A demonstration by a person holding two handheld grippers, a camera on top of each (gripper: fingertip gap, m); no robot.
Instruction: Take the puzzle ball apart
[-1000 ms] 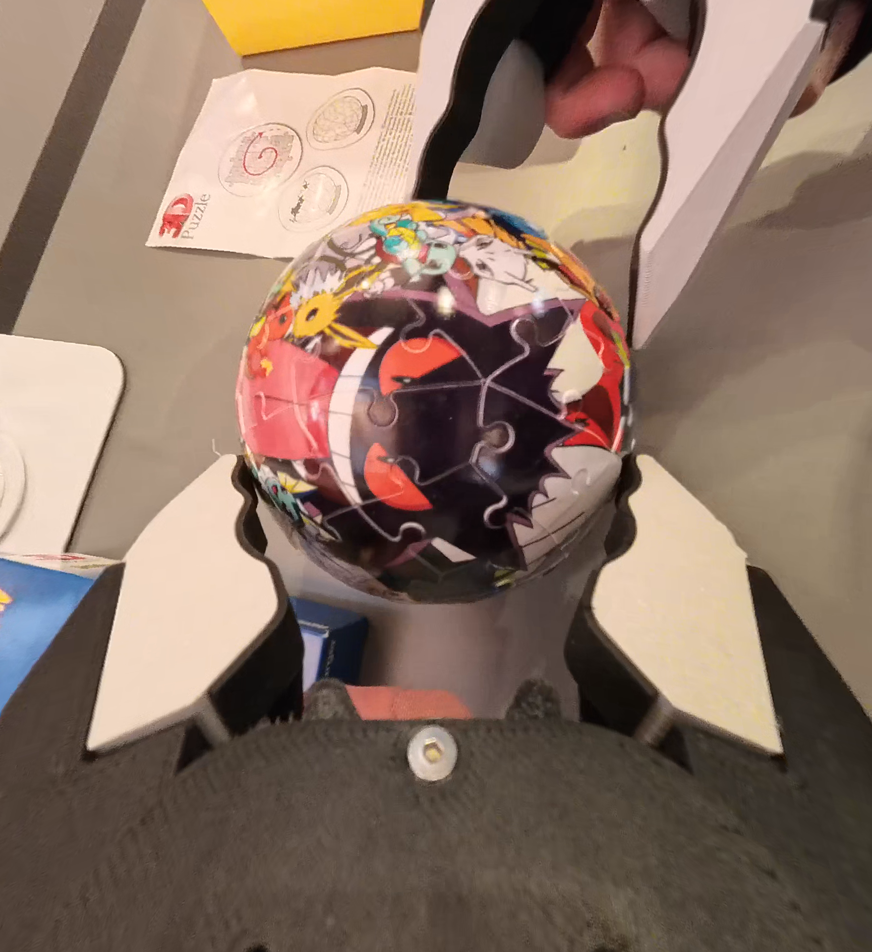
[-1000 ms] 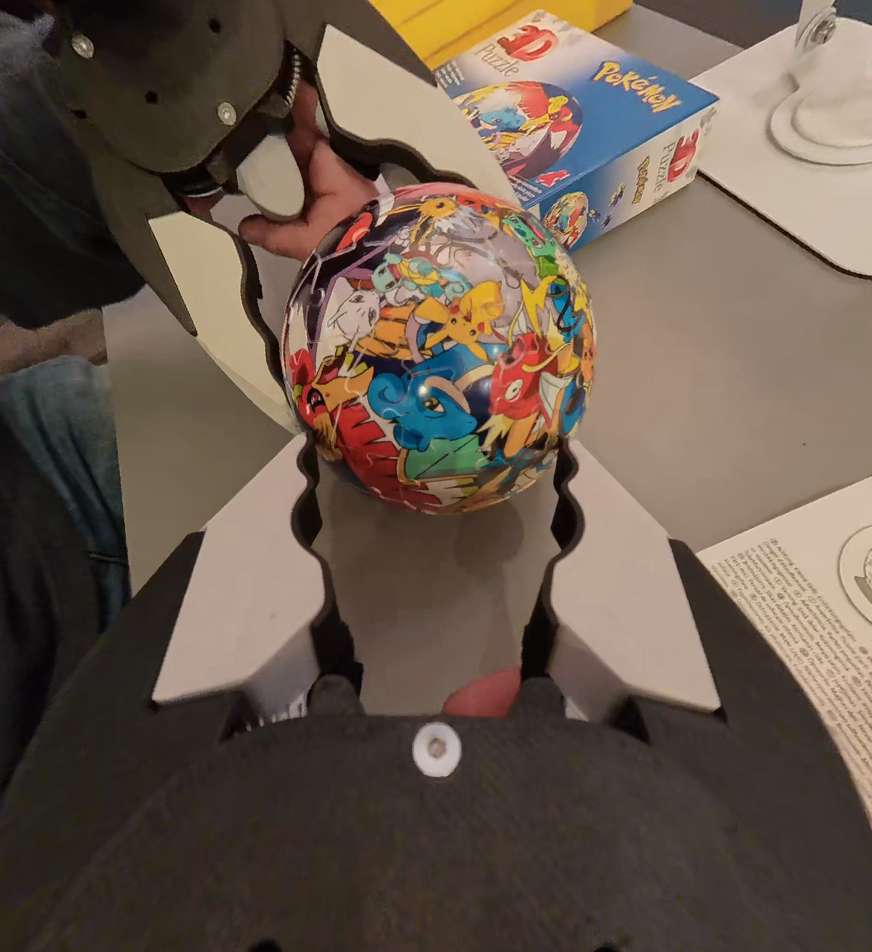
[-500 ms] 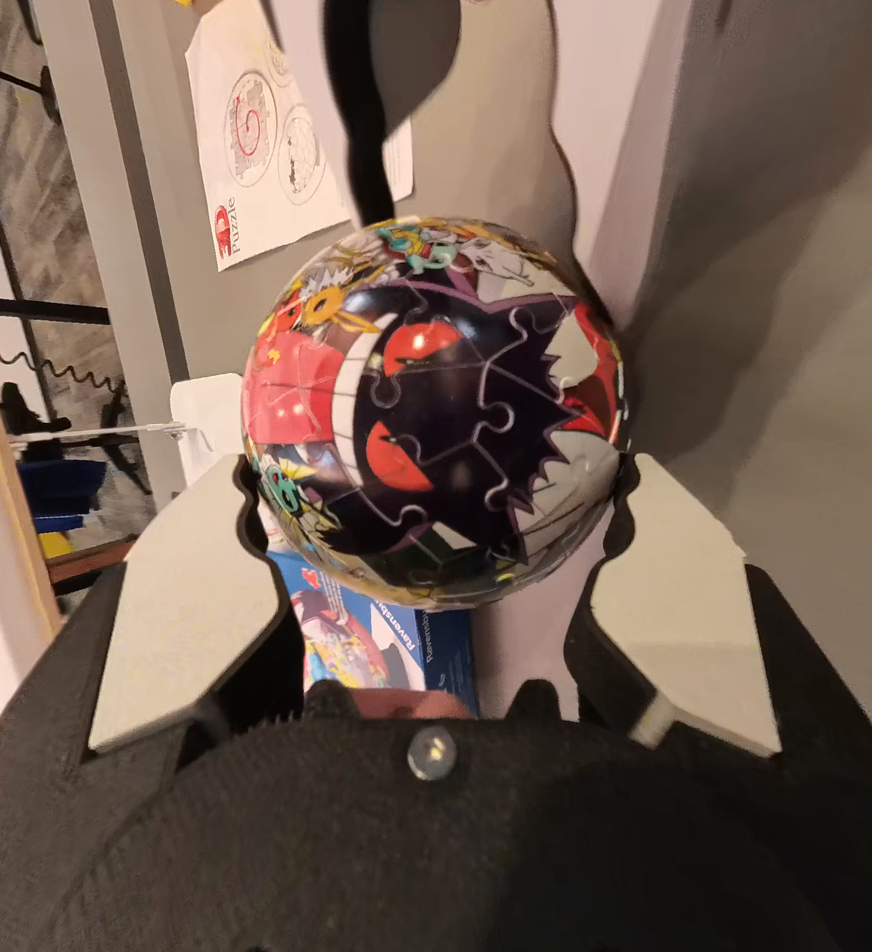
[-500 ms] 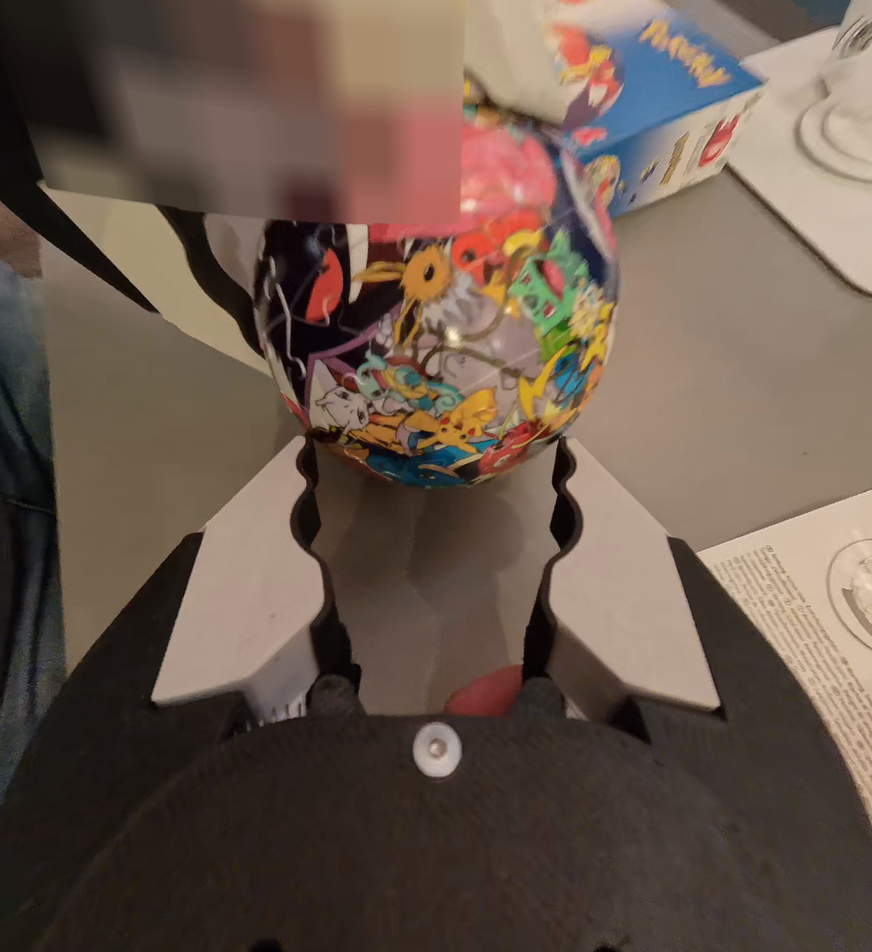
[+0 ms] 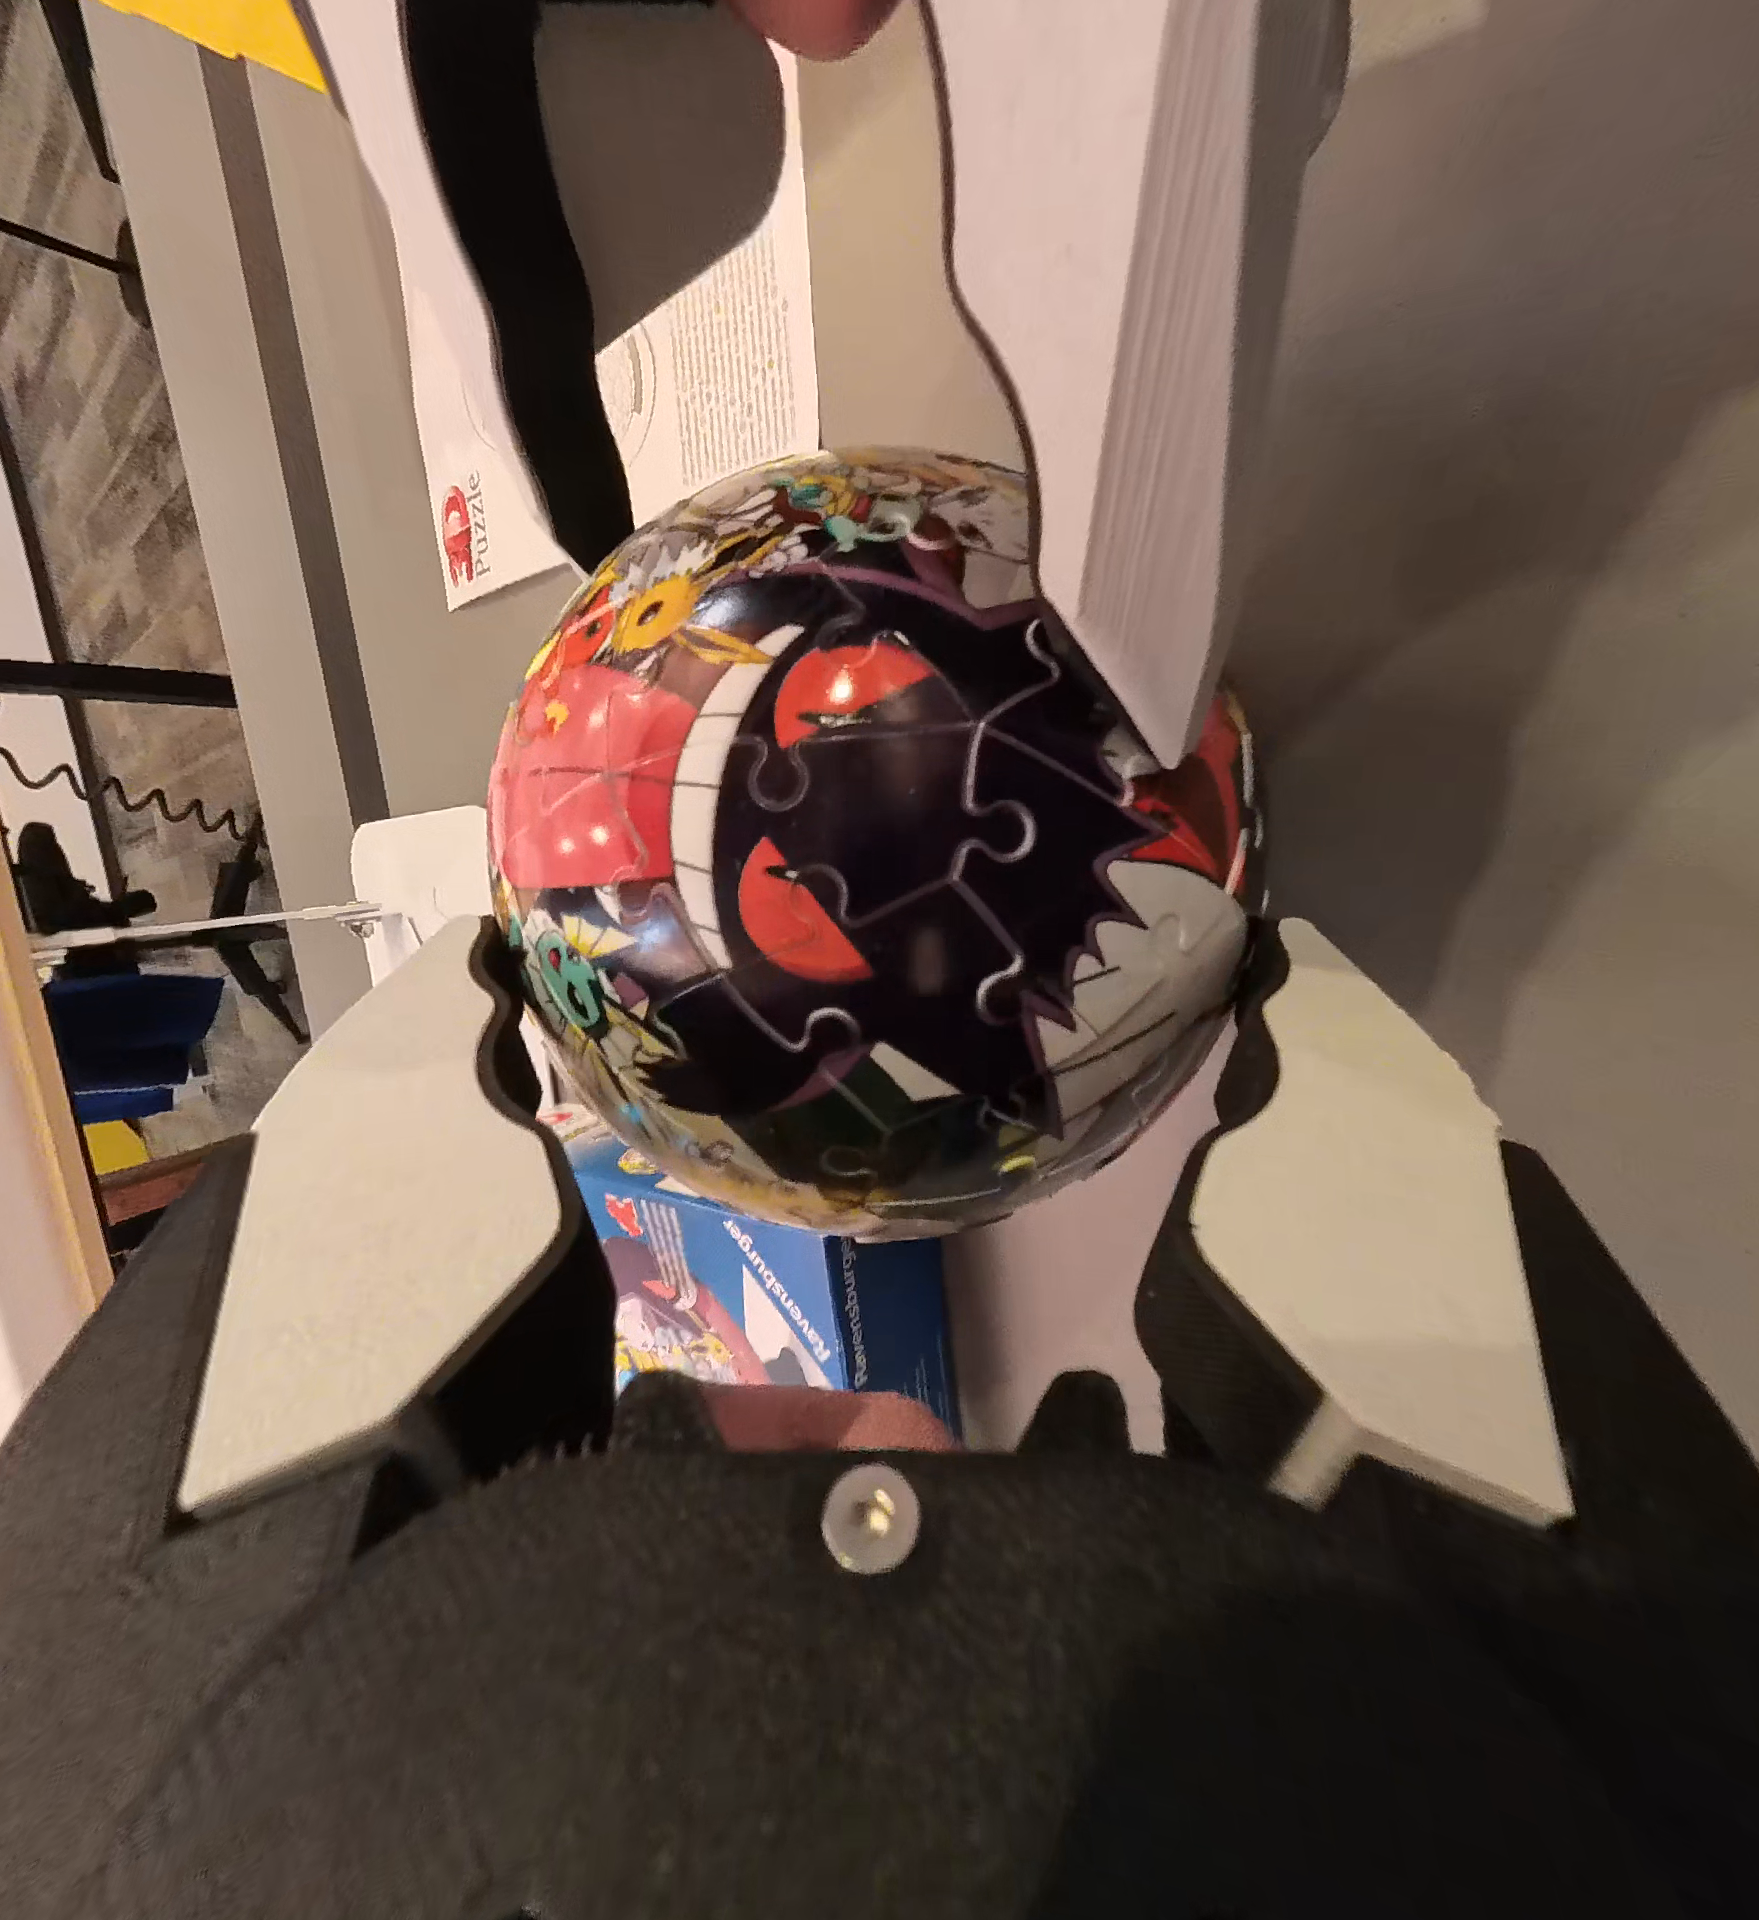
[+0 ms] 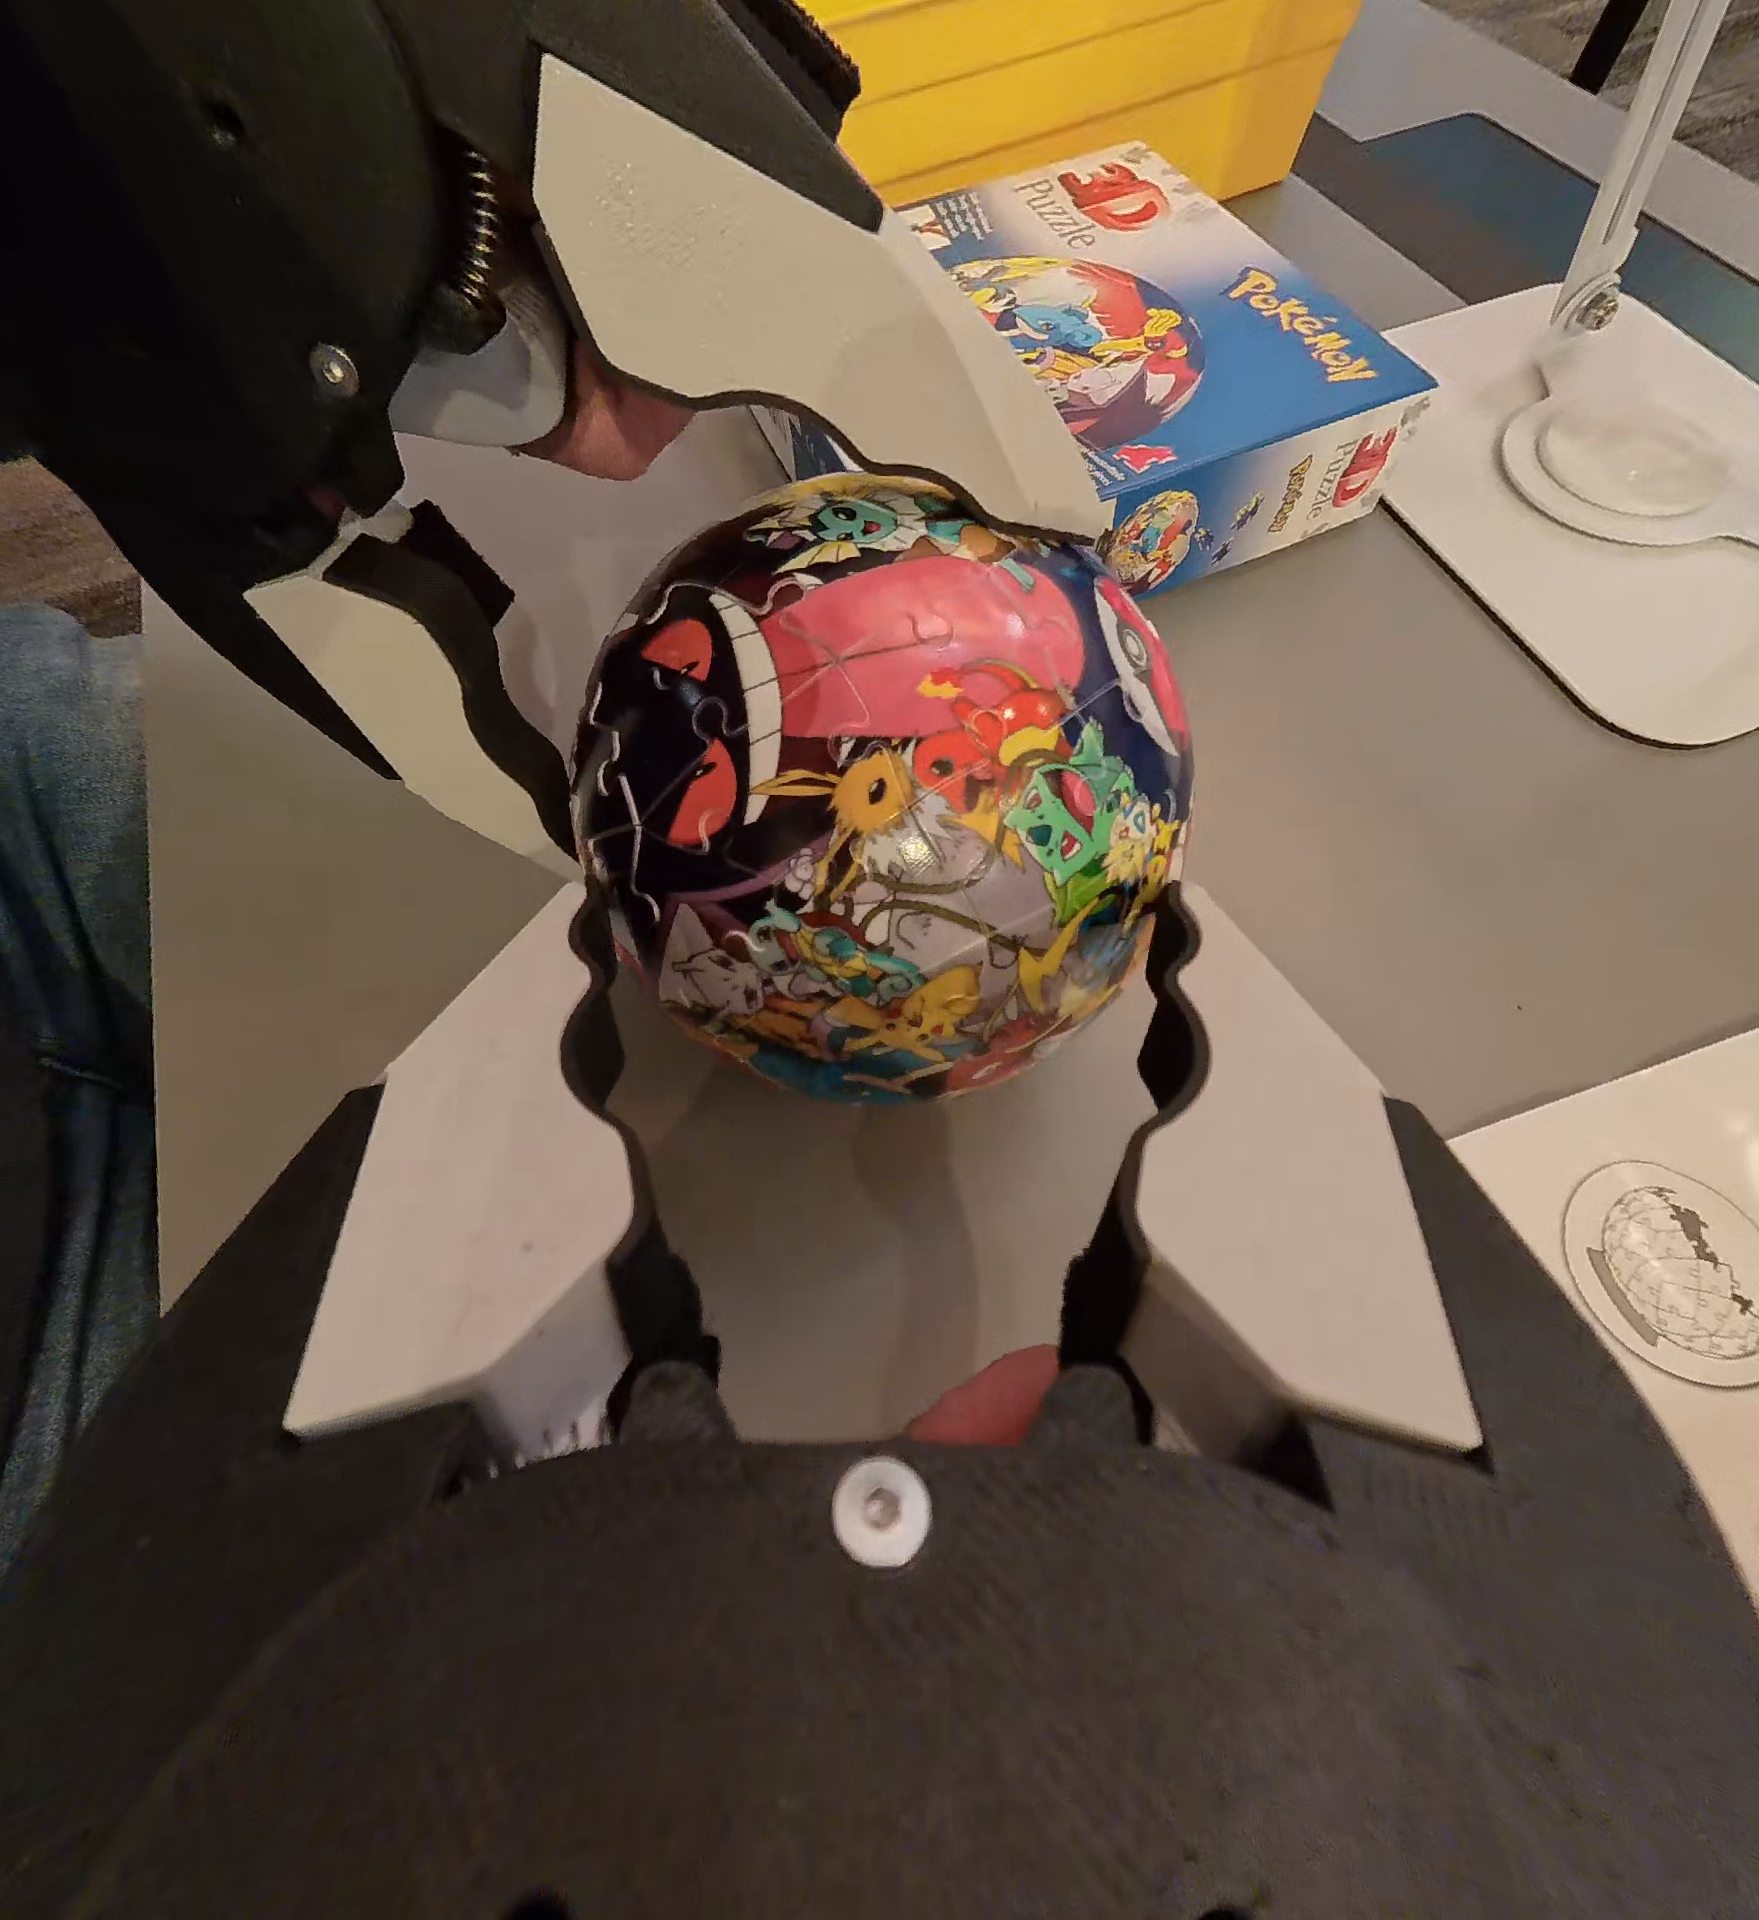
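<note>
The puzzle ball [image 5: 870, 831] is a glossy sphere of interlocked pieces with colourful cartoon figures and a dark face with red eyes. It is whole and held above the grey table [image 6: 1374, 831]. My left gripper [image 5: 880, 966] is shut on it, one fingertip on each side. My right gripper [image 6: 880, 914] is shut on the same ball [image 6: 880, 790] from the opposite side. In the left wrist view the right gripper's white fingers [image 5: 1166, 416] come from above, one tip pressing the ball's upper right. In the right wrist view the left gripper's fingers [image 6: 729, 291] come from the upper left.
A blue puzzle box [image 6: 1218, 364] lies behind the ball and also shows in the left wrist view [image 5: 781, 1309]. An instruction sheet [image 6: 1685, 1299] lies at the right. A white pad with a clear dish [image 6: 1633, 499] is far right, a yellow box [image 6: 1062, 83] behind. A person's leg [image 6: 23, 831] is at left. Across from one pair of fingers to the other is roughly 4 cm.
The left gripper has rolled over, so the table now looks steeply tilted in its view. The ball turned with it: the dark face came round into the right wrist view.
</note>
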